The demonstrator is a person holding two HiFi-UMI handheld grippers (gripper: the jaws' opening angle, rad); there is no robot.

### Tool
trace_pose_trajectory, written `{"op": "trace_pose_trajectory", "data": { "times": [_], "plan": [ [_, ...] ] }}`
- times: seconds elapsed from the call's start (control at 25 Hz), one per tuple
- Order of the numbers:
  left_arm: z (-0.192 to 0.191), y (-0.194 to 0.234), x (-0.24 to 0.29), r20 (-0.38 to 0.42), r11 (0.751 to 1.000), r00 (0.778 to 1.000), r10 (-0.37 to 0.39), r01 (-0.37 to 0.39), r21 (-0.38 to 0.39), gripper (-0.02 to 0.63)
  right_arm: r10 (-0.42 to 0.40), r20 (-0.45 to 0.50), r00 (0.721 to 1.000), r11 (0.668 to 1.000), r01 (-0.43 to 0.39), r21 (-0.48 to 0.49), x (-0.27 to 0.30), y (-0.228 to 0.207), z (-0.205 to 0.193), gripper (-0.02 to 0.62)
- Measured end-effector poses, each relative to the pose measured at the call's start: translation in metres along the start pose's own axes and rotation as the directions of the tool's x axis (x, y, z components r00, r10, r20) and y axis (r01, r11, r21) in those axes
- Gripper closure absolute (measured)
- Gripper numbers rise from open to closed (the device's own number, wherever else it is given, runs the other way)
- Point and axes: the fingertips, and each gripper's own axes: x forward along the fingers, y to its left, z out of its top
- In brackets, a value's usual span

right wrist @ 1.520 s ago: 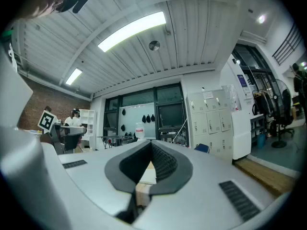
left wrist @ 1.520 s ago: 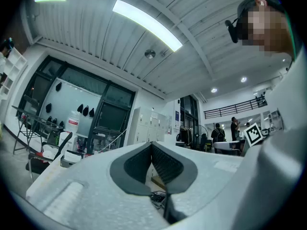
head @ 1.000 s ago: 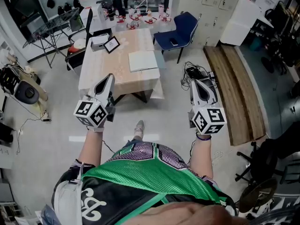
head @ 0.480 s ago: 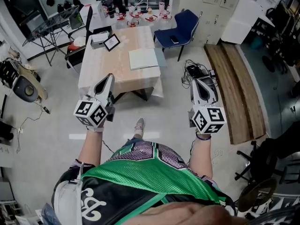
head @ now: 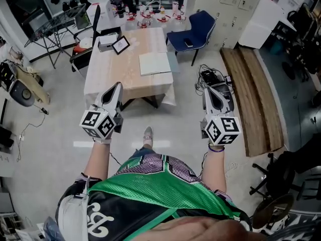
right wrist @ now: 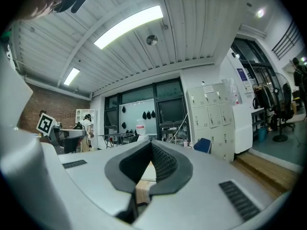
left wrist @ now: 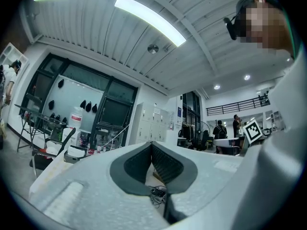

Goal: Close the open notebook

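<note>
The open notebook (head: 154, 63) lies by the table's (head: 108, 72) near right corner, well ahead between the left gripper (head: 116, 86) and right gripper (head: 210, 91), both closed and empty.

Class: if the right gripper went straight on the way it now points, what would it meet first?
The way looks free just ahead of the right gripper. Farther on, its line seems to reach the table beside the notebook, though it may pass above; depth is unclear.

The notebook (head: 154, 63) lies flat by the bench's (head: 118, 67) right edge; the left gripper (head: 116, 86) and right gripper (head: 208, 88) hang short of its near edge.
</note>
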Motion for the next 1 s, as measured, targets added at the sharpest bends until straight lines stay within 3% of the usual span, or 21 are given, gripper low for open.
{"op": "trace_pose_trajectory", "data": {
  "times": [0.4,0.68,1.0],
  "plan": [
    [-0.009,0.040,0.041,-0.020,1.000,1.000,0.021,-0.021,0.010,0.589,0.023,-0.030,0.999,1.000,-0.023,-0.007,0.058,-0.008,0.001,0.592],
    [-0.023,0.085,0.084,-0.034,0.999,0.998,0.044,-0.044,-0.026,0.589,0.064,-0.037,0.997,0.997,-0.066,-0.040,0.124,-0.007,0.001,0.592],
    [-0.027,0.144,0.135,-0.071,0.998,0.996,0.060,-0.061,-0.011,0.589,0.115,-0.073,0.991,0.992,-0.118,-0.034,0.206,-0.010,-0.002,0.592]
  ]
}}
